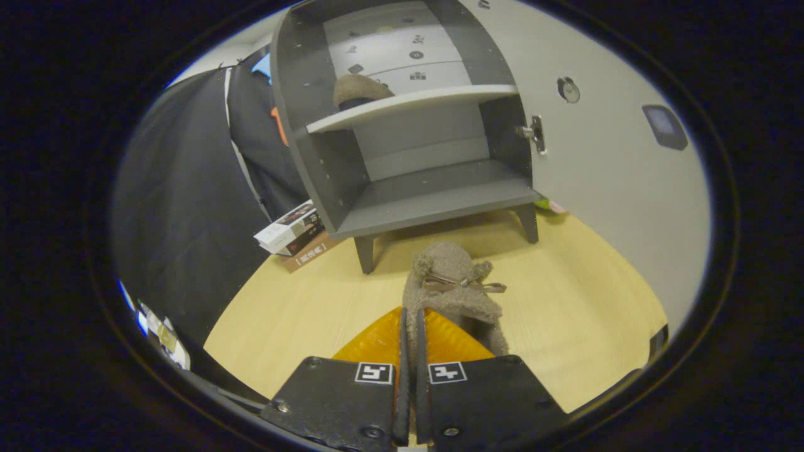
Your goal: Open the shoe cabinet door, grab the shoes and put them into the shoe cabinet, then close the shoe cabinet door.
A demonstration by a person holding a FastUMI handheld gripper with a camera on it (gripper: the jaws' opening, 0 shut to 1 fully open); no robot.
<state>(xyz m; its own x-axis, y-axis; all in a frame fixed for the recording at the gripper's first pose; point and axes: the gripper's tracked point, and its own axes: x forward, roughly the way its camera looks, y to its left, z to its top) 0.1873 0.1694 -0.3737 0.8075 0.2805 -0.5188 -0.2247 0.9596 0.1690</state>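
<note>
While clamped by tongs (409, 326): one shoe (449, 282).

Gripper (409, 326) points forward and slightly down. Its two fingers (402, 351) are drawn nearly together, parallel, with just a thin gap left between them, and both press on the fuzzy slipper (449, 282) pinched in that gap.

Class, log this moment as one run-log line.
tool: shut on fuzzy brown shoe | grey shoe cabinet: door open | upper shelf: another brown shoe | next: probably carry to cabinet
</note>
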